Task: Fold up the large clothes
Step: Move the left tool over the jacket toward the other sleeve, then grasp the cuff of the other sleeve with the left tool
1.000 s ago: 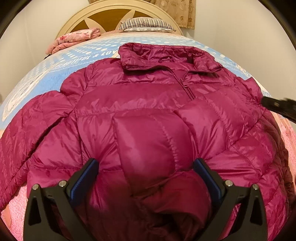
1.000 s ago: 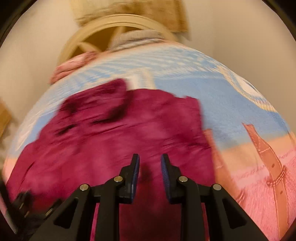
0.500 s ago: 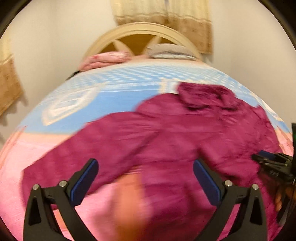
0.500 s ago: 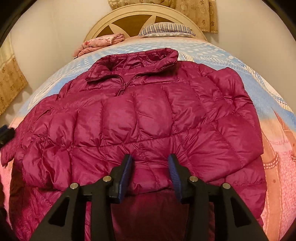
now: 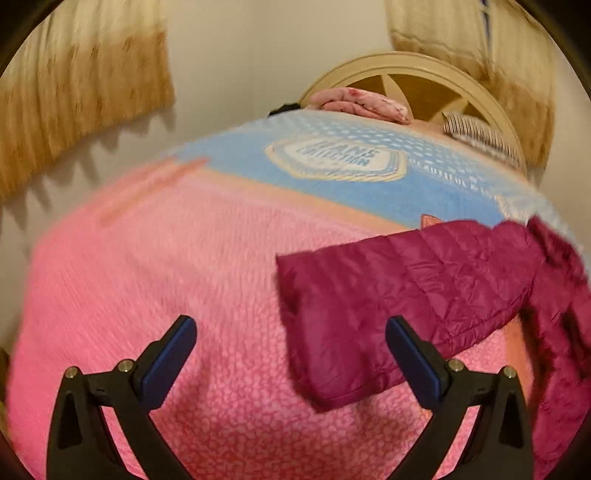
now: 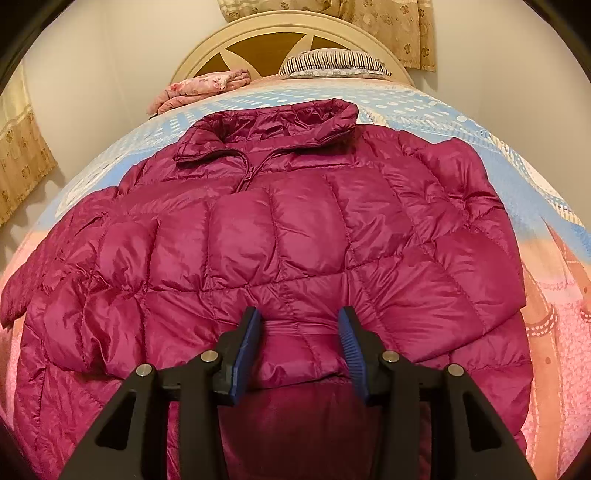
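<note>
A magenta puffer jacket (image 6: 295, 229) lies front up on the bed, collar toward the headboard. One sleeve is folded across its front, and its cuff (image 6: 299, 350) lies between the pads of my right gripper (image 6: 300, 314). Those jaws are opening and no longer pinch the cuff. The other sleeve (image 5: 406, 280) stretches out flat over the pink blanket (image 5: 166, 266). My left gripper (image 5: 290, 325) hovers open and empty above that sleeve's cuff end, with its right finger (image 5: 410, 350) over the fabric and its left finger over bare blanket.
The bed cover turns blue (image 6: 424, 107) toward the headboard (image 6: 280, 33). A striped pillow (image 6: 332, 64) and a folded pink floral cloth (image 6: 199, 88) lie at the head. Walls and curtains (image 5: 74, 92) stand close on the left side.
The left gripper swung left off the jacket's body to the outstretched sleeve, staying open. The right gripper's jaws widened around the folded sleeve's cuff as it settled lower over the jacket.
</note>
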Demonstrator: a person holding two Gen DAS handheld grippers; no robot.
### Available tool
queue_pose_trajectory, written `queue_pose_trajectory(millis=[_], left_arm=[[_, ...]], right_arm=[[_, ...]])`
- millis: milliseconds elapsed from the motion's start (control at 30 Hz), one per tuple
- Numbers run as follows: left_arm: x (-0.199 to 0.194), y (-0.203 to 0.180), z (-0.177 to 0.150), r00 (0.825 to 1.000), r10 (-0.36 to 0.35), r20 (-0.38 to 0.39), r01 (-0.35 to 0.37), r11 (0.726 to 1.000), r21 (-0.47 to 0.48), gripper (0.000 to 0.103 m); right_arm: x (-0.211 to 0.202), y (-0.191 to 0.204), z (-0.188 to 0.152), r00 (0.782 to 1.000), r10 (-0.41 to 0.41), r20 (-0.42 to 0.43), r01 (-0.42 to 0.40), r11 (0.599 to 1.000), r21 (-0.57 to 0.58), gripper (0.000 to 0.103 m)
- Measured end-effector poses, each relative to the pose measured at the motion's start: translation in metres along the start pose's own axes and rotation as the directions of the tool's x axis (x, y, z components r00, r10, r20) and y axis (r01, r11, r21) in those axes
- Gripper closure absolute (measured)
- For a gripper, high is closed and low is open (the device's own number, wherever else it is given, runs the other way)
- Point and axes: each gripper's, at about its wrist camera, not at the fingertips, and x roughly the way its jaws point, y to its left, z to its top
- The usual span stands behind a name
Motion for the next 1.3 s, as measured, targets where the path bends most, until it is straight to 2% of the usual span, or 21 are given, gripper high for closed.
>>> queue_pose_trajectory(millis=[67,167,300,367,400,467,500,567,767,867,1033,1233,1300], left_arm=[[0.008,0.010,-0.003,0.997,-0.068,-0.026,0.066,0.994,-0.085,0.000],[0.016,0.004,-0.007,0.990,-0.137,-0.039,0.131,0.983,-0.130,0.004],[0.027,-0.015,-0.010,0.984,-0.166,-0.060,0.160,0.982,-0.100,0.019],[0.036,-0.023,-0.012,0.976,-0.197,-0.090,0.189,0.978,-0.083,0.037],[0.039,-0.026,-0.014,0.976,-0.189,-0.108,0.182,0.981,-0.071,0.042],[0.042,-0.027,-0.015,0.980,-0.162,-0.118,0.158,0.987,-0.040,0.069],[0.041,-0.025,-0.013,0.978,-0.173,-0.117,0.169,0.985,-0.040,0.074],[0.031,-0.022,-0.010,0.971,-0.222,-0.094,0.218,0.975,-0.052,0.090],[-0.021,-0.031,0.011,0.965,-0.258,0.038,0.257,0.966,0.042,0.092],[-0.042,-0.044,0.026,0.955,-0.284,0.091,0.276,0.957,0.093,0.092],[-0.055,-0.065,0.047,0.936,-0.326,0.135,0.307,0.941,0.145,0.092],[-0.082,-0.097,0.059,0.903,-0.398,0.165,0.359,0.907,0.221,0.093],[-0.094,-0.114,0.063,0.891,-0.420,0.174,0.369,0.892,0.261,0.093]], right_arm=[[0.000,0.000,0.000,1.000,-0.004,0.001,0.004,1.000,-0.004,0.057],[0.000,0.000,0.000,1.000,-0.003,0.002,0.003,1.000,-0.003,0.056],[0.000,0.000,0.000,1.000,-0.006,0.002,0.006,1.000,-0.006,0.056],[-0.001,0.000,0.000,1.000,-0.010,0.003,0.010,1.000,-0.007,0.055],[-0.001,0.000,-0.001,1.000,-0.012,0.003,0.012,1.000,-0.008,0.055],[-0.001,0.000,0.000,1.000,-0.016,0.005,0.016,1.000,-0.009,0.054],[-0.002,0.000,-0.001,1.000,-0.018,0.005,0.018,1.000,-0.009,0.054],[-0.002,-0.001,-0.001,1.000,-0.021,0.005,0.021,1.000,-0.011,0.053],[-0.002,-0.001,-0.001,1.000,-0.022,0.006,0.022,1.000,-0.011,0.052],[-0.002,-0.001,-0.001,1.000,-0.022,0.007,0.022,1.000,-0.011,0.051],[-0.002,-0.002,-0.001,1.000,-0.020,0.009,0.020,1.000,-0.005,0.050],[-0.002,-0.002,0.000,1.000,-0.027,0.011,0.027,1.000,-0.005,0.049],[-0.008,-0.005,0.002,1.000,-0.007,0.020,0.007,1.000,0.012,0.049]])
